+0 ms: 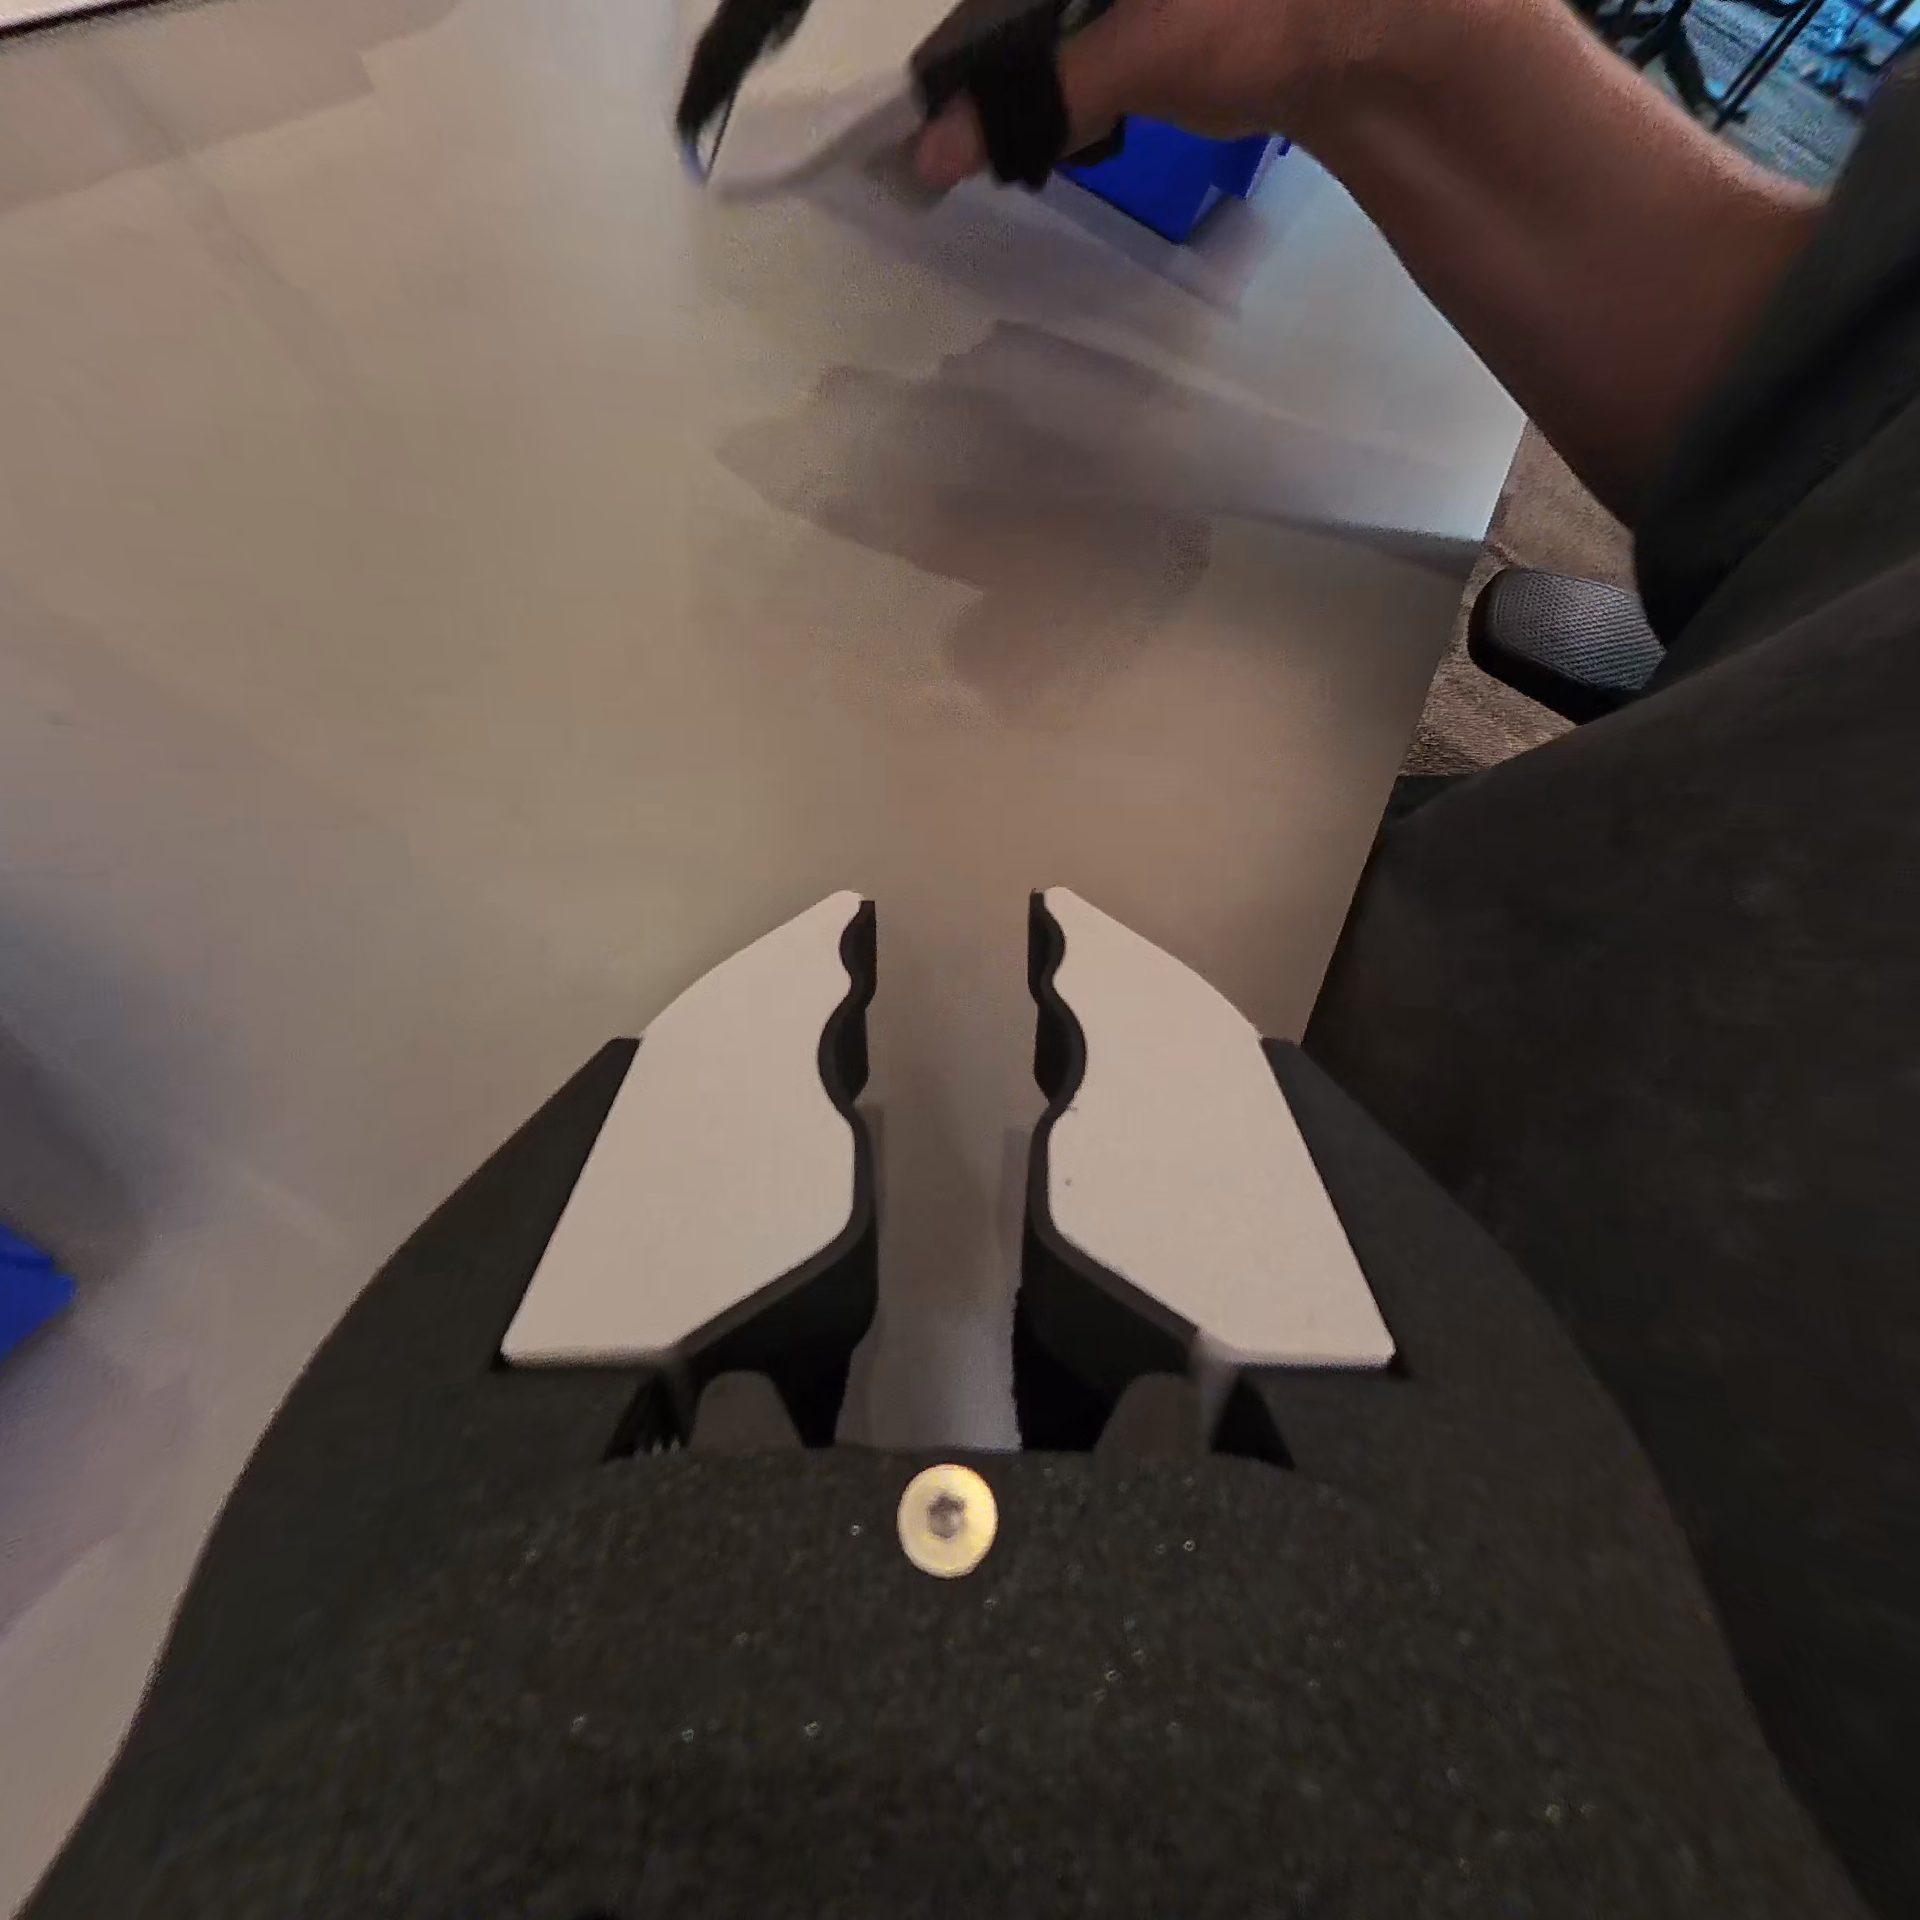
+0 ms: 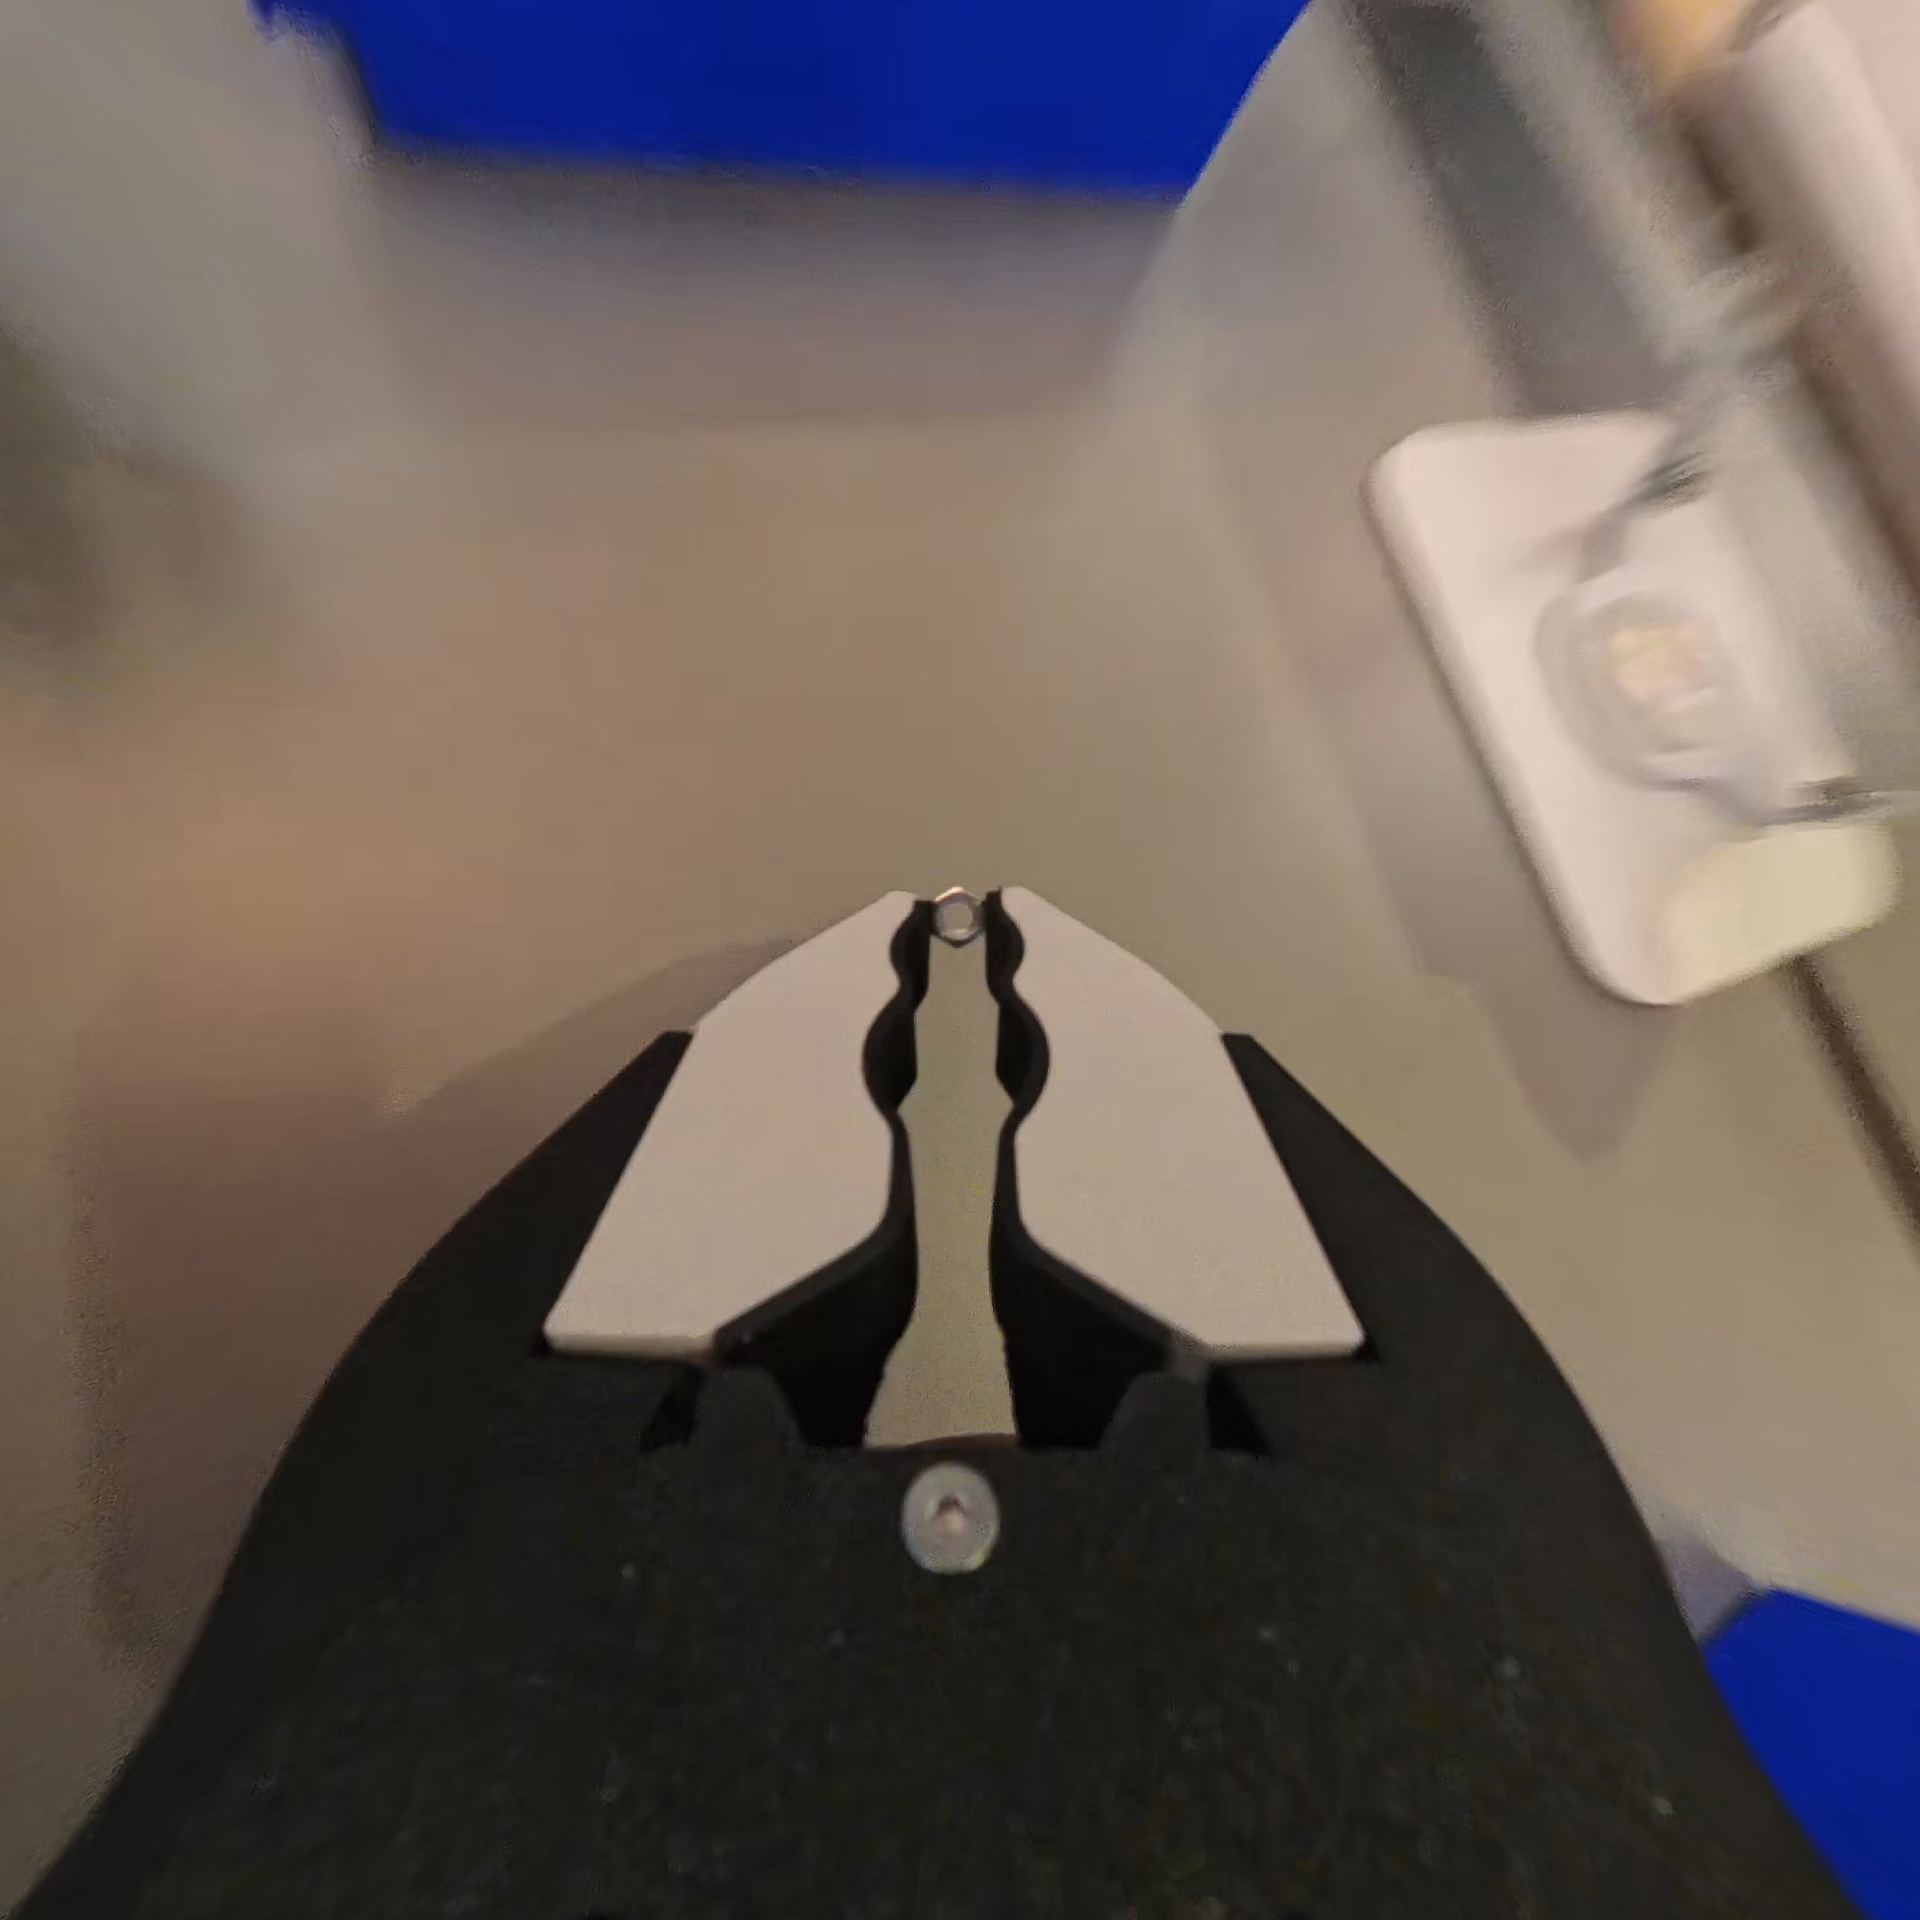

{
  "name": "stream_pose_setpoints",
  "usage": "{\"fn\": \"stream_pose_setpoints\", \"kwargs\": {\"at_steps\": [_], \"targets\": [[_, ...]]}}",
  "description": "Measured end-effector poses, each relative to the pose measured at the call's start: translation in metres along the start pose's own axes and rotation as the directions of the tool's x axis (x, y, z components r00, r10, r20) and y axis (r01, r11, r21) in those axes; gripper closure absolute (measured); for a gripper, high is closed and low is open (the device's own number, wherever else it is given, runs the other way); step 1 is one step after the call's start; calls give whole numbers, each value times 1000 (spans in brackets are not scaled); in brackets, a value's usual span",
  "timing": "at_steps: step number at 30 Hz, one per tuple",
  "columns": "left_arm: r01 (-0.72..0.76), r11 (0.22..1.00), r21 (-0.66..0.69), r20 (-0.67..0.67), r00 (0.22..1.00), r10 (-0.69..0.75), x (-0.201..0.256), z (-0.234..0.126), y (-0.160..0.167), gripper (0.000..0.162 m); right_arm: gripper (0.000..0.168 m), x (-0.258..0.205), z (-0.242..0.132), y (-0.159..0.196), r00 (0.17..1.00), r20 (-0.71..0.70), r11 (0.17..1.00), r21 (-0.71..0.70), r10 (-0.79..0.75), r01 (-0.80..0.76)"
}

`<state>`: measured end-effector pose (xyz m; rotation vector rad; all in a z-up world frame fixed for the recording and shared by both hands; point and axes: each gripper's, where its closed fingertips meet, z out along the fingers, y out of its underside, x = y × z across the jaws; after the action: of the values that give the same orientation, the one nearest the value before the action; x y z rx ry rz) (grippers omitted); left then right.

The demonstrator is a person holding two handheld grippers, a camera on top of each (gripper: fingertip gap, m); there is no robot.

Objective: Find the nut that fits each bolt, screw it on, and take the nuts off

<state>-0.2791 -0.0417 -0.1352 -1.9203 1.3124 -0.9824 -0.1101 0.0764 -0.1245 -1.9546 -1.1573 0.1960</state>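
In the right wrist view my right gripper (image 2: 956, 906) is shut on a small silver hex nut (image 2: 955, 921), pinched at the very fingertips above the pale table. A blurred white block (image 2: 1621, 707) with something metal in it lies to the right. In the left wrist view my left gripper (image 1: 952, 909) is open and empty, low over the table near its right edge. The other gripper (image 1: 831, 125) shows blurred at the top of that view, held by a gloved hand (image 1: 997, 94). No bolt can be made out clearly.
A blue bin (image 2: 790, 94) stands at the far side in the right wrist view, and blue also shows at the lower right corner (image 2: 1829, 1704). In the left wrist view a blue box (image 1: 1174, 177) sits behind the hand, blue shows at the left edge (image 1: 26, 1288), and a person's dark sleeve (image 1: 1662, 1039) fills the right.
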Motion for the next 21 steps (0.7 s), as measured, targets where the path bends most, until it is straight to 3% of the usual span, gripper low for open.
{"fn": "stream_pose_setpoints", "kwargs": {"at_steps": [1, 4, 7, 12, 13, 17, 21], "targets": [[-1, 1000, -2, 10, 1000, 1, -3, -2, -1, 134, 158, 3, -14, -9, 999, -54, 997, 83, 7, -3], [-1, 1000, -3, 37, 999, 1, -12, -12, -8, 134, 158, 0, -54, -28, 985, -160, 947, 320, 71, -16], [-13, 999, -37, 76, 997, 16, -24, -26, -12, 134, 158, -6, -75, -27, 970, -187, 899, 434, 153, -58], [-37, 981, -192, 186, 980, 73, -57, -83, -6, 134, 158, -18, -77, -11, 967, -178, 885, 457, 182, -83], [-37, 967, -251, 258, 961, 103, -73, -98, -3, 134, 158, -19, -77, -9, 967, -168, 880, 466, 194, -95], [84, 882, -464, 472, 866, 166, -145, -152, 9, 131, 158, -25, -77, -3, 968, -139, 871, 477, 209, -119], [149, 774, -615, 505, 828, 242, -206, -167, 10, 129, 158, -28, -83, -4, 971, -112, 859, 494, 212, -131]]}}
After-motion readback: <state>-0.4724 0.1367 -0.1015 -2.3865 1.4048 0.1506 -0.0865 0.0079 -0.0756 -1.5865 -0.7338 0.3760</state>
